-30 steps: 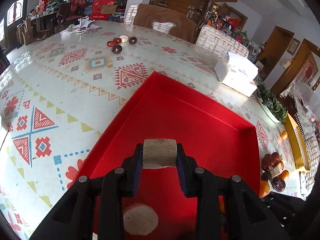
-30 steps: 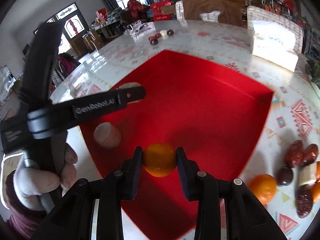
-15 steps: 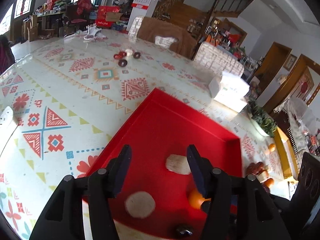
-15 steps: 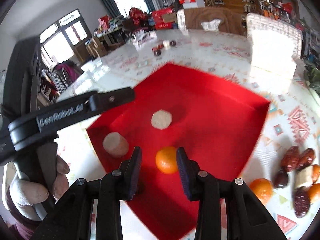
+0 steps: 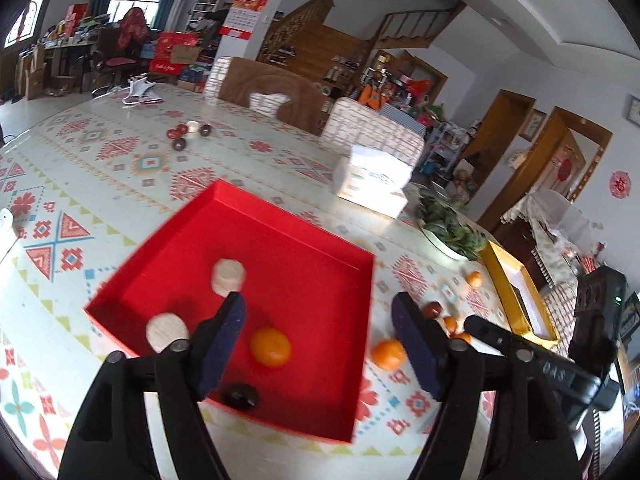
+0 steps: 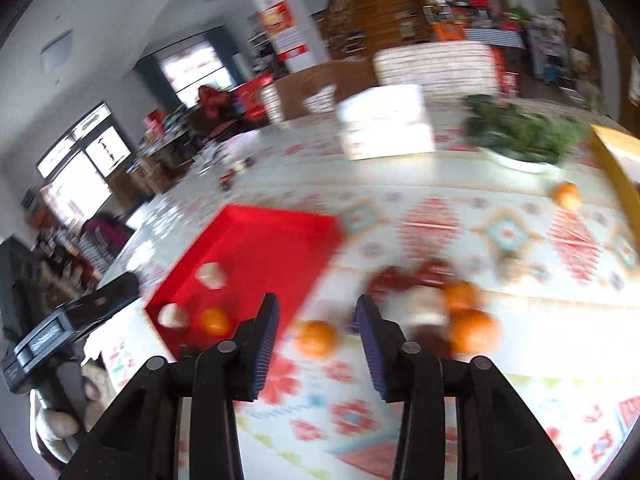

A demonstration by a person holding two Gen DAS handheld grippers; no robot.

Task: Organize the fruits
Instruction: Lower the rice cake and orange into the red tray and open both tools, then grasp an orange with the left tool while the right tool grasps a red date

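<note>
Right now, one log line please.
left gripper: opening, empty | right gripper: opening, empty | red tray: orange, two pale pieces, dark fruit inside

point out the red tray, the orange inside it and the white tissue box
shallow red cardboard tray (image 5: 304,216): left wrist view, far rim
round orange fruit in the tray (image 5: 270,347): left wrist view, middle of its skin
white rectangular tissue box (image 5: 370,184): left wrist view, front face

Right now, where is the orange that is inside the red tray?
In the left wrist view the orange lies near the red tray's front edge, right of two pale round pieces and behind a dark fruit.
</note>
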